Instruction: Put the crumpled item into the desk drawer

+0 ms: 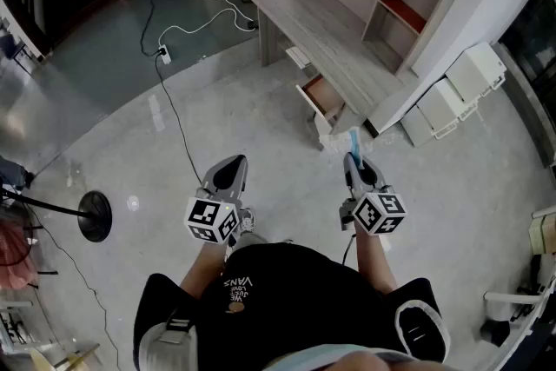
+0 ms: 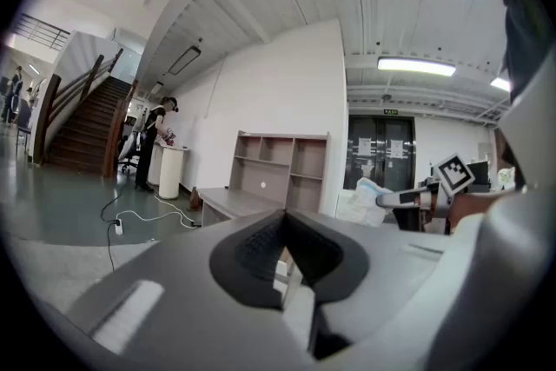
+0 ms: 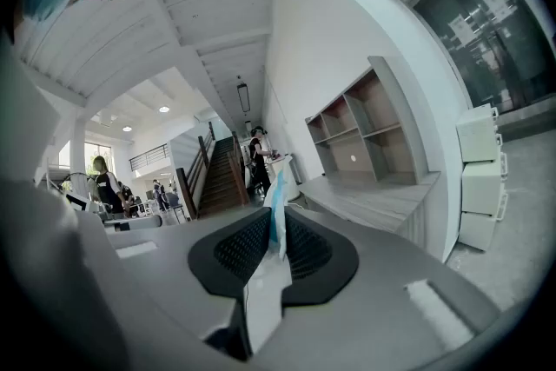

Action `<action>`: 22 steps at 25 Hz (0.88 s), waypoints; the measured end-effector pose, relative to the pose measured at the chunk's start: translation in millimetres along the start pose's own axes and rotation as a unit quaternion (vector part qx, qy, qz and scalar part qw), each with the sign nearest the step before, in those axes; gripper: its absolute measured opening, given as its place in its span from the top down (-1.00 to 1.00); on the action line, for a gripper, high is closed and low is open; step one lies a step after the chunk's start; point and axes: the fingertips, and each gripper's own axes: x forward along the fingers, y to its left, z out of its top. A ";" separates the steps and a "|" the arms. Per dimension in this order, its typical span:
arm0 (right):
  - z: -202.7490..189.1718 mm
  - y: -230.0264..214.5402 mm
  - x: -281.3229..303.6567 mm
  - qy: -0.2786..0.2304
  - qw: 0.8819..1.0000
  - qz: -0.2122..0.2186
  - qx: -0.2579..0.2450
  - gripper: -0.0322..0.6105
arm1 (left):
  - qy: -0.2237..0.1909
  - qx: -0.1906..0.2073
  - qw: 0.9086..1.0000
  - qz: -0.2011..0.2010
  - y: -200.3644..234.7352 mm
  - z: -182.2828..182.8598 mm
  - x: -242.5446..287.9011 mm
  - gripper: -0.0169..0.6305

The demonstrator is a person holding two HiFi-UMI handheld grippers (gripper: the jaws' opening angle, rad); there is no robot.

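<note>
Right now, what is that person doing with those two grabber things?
A person stands on the floor facing a desk and holds a gripper in each hand. The right gripper is pinching a crumpled white and blue item between its jaws. The left gripper is shut with nothing in it. The desk drawer is pulled open just ahead, and the item has not gone in yet.
</note>
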 end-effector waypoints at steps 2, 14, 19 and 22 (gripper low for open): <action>-0.1 -2.0 2.4 0.000 1.000 0.001 0.001 0.76 | 0.000 0.000 1.000 0.001 0.1 -0.3 3.5 0.79; 1.3 -2.1 25.5 -0.007 0.999 0.020 0.031 0.76 | 0.004 -0.010 1.000 0.006 15.1 -3.7 17.1 0.79; -5.5 -8.1 49.1 -0.003 0.999 -0.002 0.038 0.76 | 0.012 -0.021 1.000 -0.003 40.3 -10.6 39.0 0.79; -4.8 -11.0 68.7 -0.007 0.999 -0.023 0.040 0.76 | 0.016 -0.023 0.999 -0.019 60.1 -7.7 59.5 0.79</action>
